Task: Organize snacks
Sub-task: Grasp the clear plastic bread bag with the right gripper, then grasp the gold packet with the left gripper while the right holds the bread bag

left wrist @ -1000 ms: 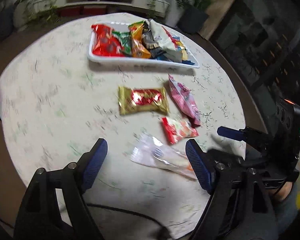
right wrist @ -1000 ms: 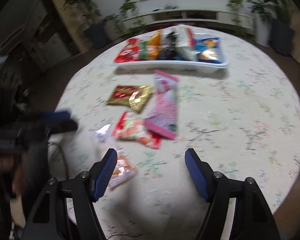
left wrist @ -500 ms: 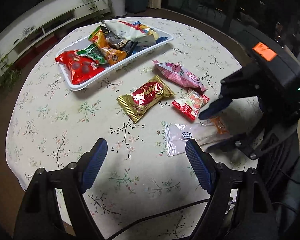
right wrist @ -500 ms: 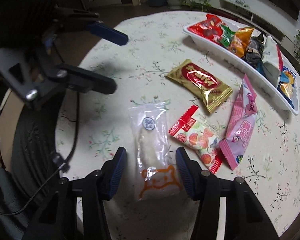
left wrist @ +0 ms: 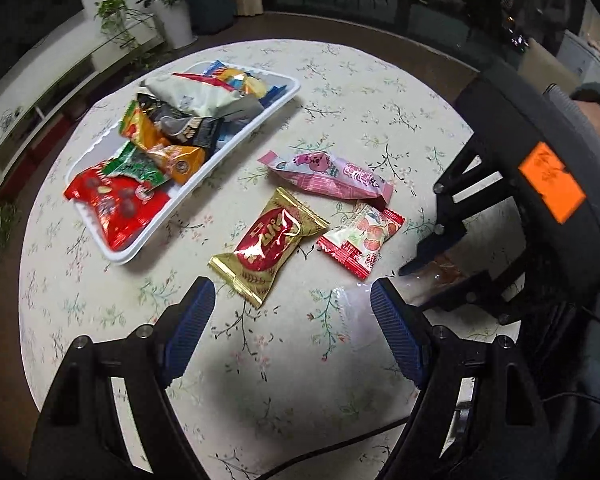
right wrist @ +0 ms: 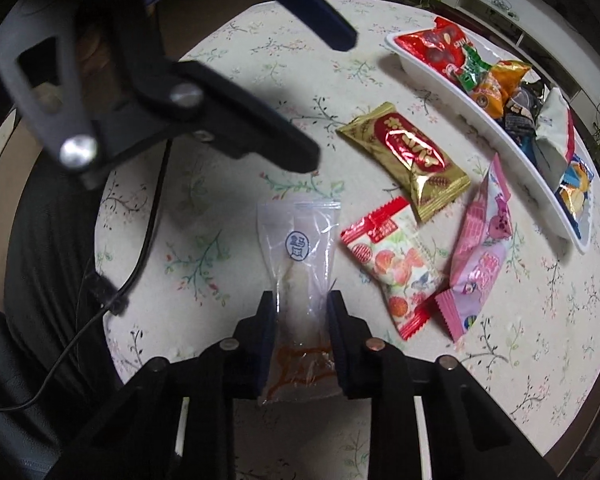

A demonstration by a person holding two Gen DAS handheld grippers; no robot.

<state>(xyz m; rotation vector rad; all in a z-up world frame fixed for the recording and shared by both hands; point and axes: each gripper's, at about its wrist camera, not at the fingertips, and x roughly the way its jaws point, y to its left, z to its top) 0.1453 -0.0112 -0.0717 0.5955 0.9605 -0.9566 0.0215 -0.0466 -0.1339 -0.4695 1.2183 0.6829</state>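
Observation:
My right gripper (right wrist: pixel 300 306) is shut on a clear plastic snack packet (right wrist: pixel 298 248) lying on the flowered tablecloth; the packet also shows in the left wrist view (left wrist: pixel 356 312). My left gripper (left wrist: pixel 292 314) is open and empty, above the table in front of a gold and red snack (left wrist: pixel 270 240). A red and white snack (right wrist: pixel 392 268) and a pink snack (right wrist: pixel 482 252) lie beside the packet. A white tray (left wrist: pixel 236 148) full of snacks stands at the far side.
The round table (left wrist: pixel 380 88) has a flowered cloth. The left gripper's body (right wrist: pixel 172 92) hangs over the table's left part in the right wrist view. A black cable (right wrist: pixel 140 264) runs over the near edge. Potted plants (left wrist: pixel 172 4) stand beyond.
My right gripper has closed from half open onto the clear packet. My left gripper has swung and shifted forward, staying open.

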